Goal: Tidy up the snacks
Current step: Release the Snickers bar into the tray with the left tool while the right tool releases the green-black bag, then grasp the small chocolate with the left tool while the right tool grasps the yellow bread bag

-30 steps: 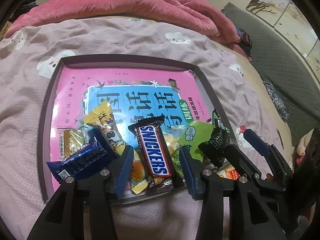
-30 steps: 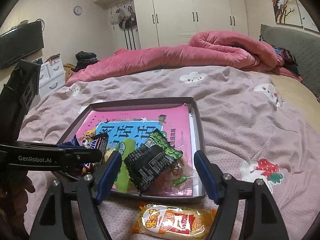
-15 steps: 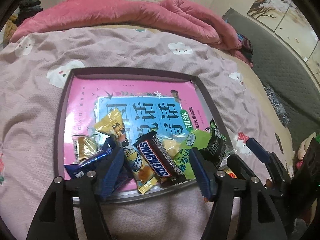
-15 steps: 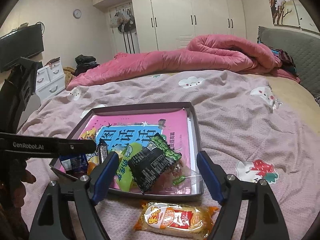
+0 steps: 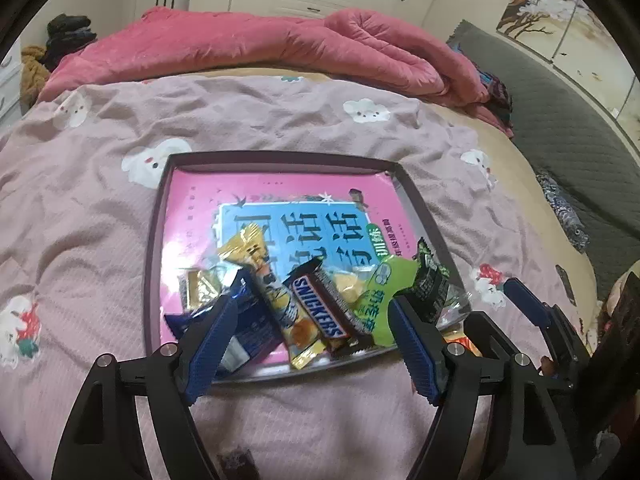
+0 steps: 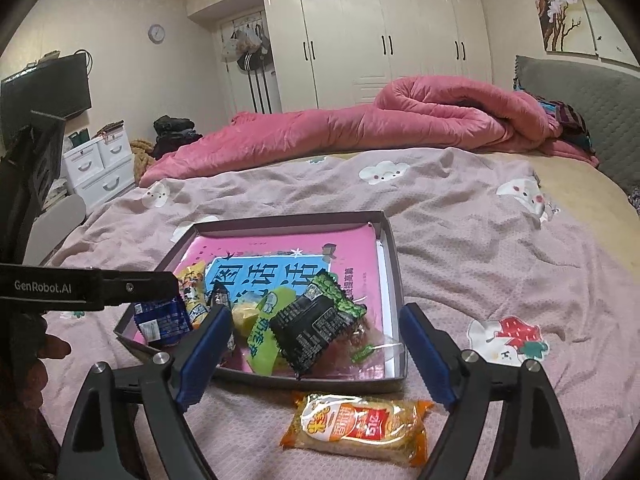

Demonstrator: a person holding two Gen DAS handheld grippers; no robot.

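One tray (image 6: 394, 276) on the bed, six snack packets piled at its near end, one orange packet (image 6: 356, 424) outside beside it, left gripper (image 5: 316, 344) and right gripper (image 6: 316, 354) both released, just widened, holding nothing

Bed (image 6: 460, 240) in pink sheet; upon it tray (image 6: 394, 280), orange snack pack (image 6: 356, 426), quilt (image 6: 360, 128)

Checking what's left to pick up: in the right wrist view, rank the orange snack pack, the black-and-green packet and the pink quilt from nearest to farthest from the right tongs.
1. Orange snack pack: on the bedspread, between the right tongs.
2. Black-and-green packet: inside the tray, just beyond.
3. Pink quilt: across the bed, far end.
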